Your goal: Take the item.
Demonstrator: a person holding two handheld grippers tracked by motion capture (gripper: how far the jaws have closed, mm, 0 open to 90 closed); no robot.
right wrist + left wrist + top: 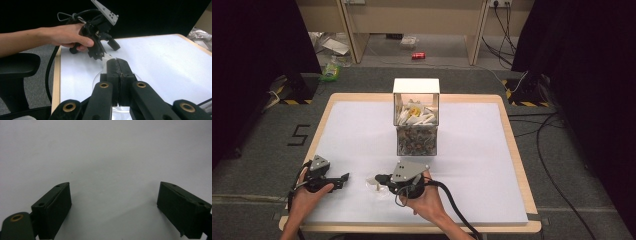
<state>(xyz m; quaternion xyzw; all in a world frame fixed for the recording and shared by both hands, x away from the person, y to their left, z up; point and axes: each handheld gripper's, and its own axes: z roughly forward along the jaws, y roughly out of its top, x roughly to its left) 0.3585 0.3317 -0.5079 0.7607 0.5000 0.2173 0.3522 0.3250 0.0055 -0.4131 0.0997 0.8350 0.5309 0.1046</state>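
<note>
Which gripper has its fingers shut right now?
The right gripper: its black fingers are pressed together over a clear plastic piece. The left gripper rests with its fingers wide apart above the bare white table.

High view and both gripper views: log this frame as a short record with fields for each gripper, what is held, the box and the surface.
right gripper: jaws shut on the rim of a clear plastic cup, low over the table's near edge
left gripper: jaws wide apart, nothing between them, resting near the left front corner
box: clear, white-topped, at table centre, far side; white pieces over a mixed speckled layer
surface: white mat on a wood-edged table
</note>
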